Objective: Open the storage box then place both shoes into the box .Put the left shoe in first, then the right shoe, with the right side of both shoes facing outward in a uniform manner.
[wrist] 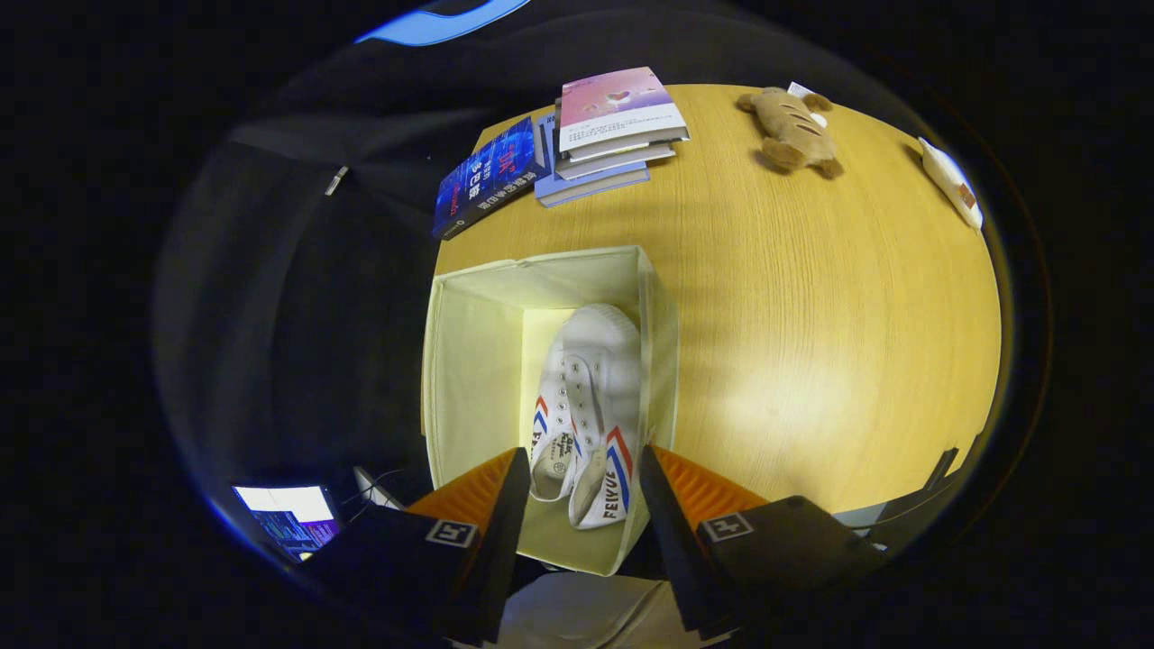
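Shoe (pixel 586 406) lies inside the open storage box (pixel 469 361), tongs (pixel 581 505) spread above it.

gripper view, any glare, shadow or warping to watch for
Gripper view: a bright glare patch on the wooden table right of the open storage box; the box's inside is shaded, yet the white shoe reads clearly; fisheye bends the table edge; the open claw looms large, with the shoe showing between its fingers.

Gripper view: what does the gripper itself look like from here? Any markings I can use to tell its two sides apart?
The gripper shows two dark wedge-shaped fingers standing apart, above the white shoe in the storage box. Behind each finger sits a ribbed orange piece, then a black block carrying a square black-and-white tag. The two tag patterns differ.
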Demonstrator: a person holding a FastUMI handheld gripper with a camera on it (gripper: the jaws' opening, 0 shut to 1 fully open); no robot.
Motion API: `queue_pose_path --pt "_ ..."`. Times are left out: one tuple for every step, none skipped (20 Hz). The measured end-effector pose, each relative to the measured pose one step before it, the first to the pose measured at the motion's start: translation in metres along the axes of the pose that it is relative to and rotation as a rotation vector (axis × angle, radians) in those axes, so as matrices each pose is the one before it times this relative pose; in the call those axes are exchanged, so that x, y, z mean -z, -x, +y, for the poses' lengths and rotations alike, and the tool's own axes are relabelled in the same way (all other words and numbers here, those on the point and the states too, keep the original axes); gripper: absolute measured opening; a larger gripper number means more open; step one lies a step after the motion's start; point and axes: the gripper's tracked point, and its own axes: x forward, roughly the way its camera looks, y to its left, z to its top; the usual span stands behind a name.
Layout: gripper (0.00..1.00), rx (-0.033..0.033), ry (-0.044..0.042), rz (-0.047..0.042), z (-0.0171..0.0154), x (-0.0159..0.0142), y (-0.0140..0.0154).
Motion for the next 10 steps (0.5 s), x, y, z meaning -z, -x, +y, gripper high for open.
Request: queue_pose_path --pt "0.87 -0.00683 -0.00235 -0.00130 -0.00055 0.00167 0.00199" --pt "0.90 -0.00868 -0.00347 -0.00249 -0.00098 0.00168 0.00171" --pt "0.94 -0.00822 -0.00358 -0.00395 -0.00071 0.00182 0.00173" --pt "0.94 -0.00994 -0.00293 -0.00646 -0.00107 0.00139 0.00294" --pt "0.97 -0.01313 -0.00309 -0.01312 -0.00007 0.00054 0.00324" --pt "0.97 -0.00989 -0.00182 -0.01597 -0.00101 0.00012 0.00503" --pt "0.97 -0.00178 0.00208 -0.02594 -0.00302 -0.00218 0.00498" --pt "0.97 -0.00035 0.00592 -0.03129 -0.00398 -0.00316 0.00490" --pt "0.98 -0.00303 0.00190 -0.03192 -0.00453 -0.00422 0.00639" --pt "0.98 -0.00271 -0.00374 -0.03303 -0.00346 -0.00340 0.00750"
